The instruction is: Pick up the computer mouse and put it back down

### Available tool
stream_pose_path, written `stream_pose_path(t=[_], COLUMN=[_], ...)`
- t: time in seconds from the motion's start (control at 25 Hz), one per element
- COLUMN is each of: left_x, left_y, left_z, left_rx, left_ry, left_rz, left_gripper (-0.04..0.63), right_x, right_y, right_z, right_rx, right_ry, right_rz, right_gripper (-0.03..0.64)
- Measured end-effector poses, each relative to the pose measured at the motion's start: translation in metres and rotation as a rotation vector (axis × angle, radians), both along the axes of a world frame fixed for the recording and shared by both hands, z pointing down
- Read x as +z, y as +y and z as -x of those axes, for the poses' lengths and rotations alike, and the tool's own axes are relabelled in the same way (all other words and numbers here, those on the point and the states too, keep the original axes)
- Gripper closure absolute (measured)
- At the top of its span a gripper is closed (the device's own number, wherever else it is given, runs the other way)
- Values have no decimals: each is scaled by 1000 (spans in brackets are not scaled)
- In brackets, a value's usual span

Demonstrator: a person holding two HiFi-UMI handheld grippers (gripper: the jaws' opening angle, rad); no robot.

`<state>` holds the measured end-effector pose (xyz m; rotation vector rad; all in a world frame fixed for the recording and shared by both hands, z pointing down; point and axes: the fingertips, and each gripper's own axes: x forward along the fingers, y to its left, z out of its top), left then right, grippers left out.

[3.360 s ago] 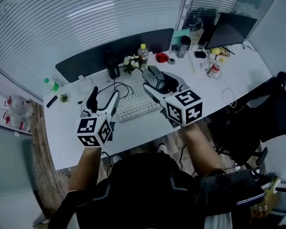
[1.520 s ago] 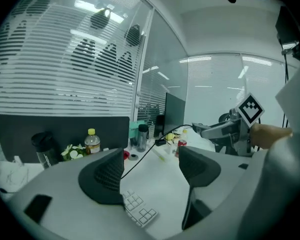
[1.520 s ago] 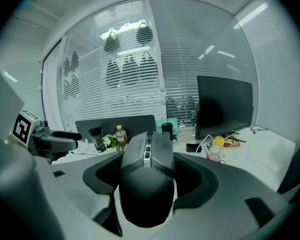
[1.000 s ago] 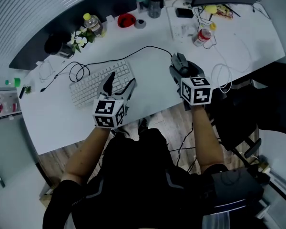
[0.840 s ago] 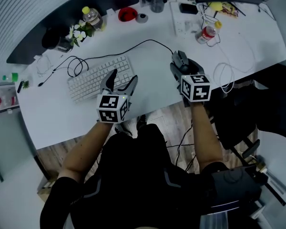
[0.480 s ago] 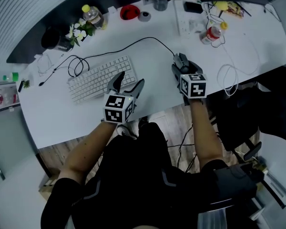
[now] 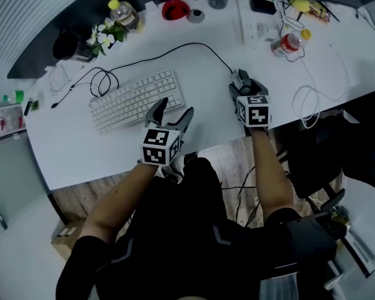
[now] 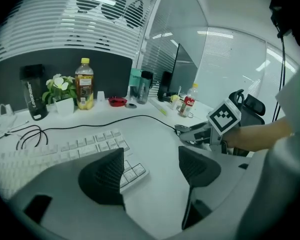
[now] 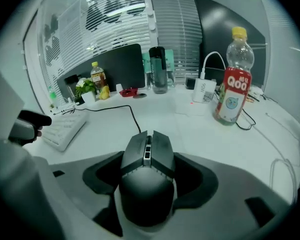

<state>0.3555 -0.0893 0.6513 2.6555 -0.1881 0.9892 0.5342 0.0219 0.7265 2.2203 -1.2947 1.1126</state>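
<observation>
The dark grey wired computer mouse (image 9: pixel 147 176) sits between the jaws of my right gripper (image 9: pixel 149 178), whose black pads press on both its sides. In the head view the mouse (image 7: pixel 240 80) is low over the white desk (image 7: pixel 200 86) near the front edge. I cannot tell whether it touches the desk. Its black cable (image 7: pixel 175 47) runs back across the desk. My left gripper (image 7: pixel 175 109) hangs open and empty by the right end of the white keyboard (image 7: pixel 136 99). In the left gripper view its jaws stand apart over the keyboard's corner (image 8: pixel 130 171).
A red-labelled drink bottle (image 9: pixel 233 84) and a white charger (image 9: pixel 206 91) stand behind and to the right of the mouse. A white cable loop (image 7: pixel 309 99) lies to the right of it. A plant, bottles and a red dish (image 7: pixel 175 8) line the back edge.
Both grippers have come down toward the desk, the right one still holding the mouse. The left gripper has moved toward the desk's front edge by the keyboard.
</observation>
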Motion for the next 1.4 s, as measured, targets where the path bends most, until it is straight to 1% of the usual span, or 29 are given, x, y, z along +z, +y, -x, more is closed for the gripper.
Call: stream_pose_path(t=[0.12, 0.32, 0.52, 0.68, 0.84, 0.88, 0.92, 0.96, 1.12, 1.4], left_x=[2, 3, 3, 2, 0, -2, -4, -8, -31, -85], left_y=[1, 1, 7, 5, 2, 1, -1, -3, -13, -30], left_z=[5, 10, 13, 16, 20, 23, 25, 28, 37, 74], left_rx=[6, 14, 19, 22, 23, 23, 21, 17, 7, -3], left_ry=[-10, -25, -20, -21, -18, -17, -16, -12, 29, 126], left_rz=[-9, -35, -27, -37, -40, -41, -43, -46, -59, -84], left_gripper=[238, 238, 238, 238, 238, 238, 238, 238, 238, 238], right_x=[2, 2, 2, 3, 4, 3, 1, -3, -34, -109], right_y=[-1, -2, -2, -2, 0, -1, -2, -3, -4, -20], right_z=[2, 1, 1, 1, -1, -1, 0, 1, 7, 45], right_rx=[-26, -6, -7, -7, 7, 8, 8, 6, 14, 20], right_ry=[38, 48, 61, 68, 56, 50, 48, 51, 91, 148], right_rz=[20, 8, -3, -8, 2, 8, 10, 8, -14, -108], right_gripper=[321, 316, 313, 311, 309, 307, 273, 259, 259, 267])
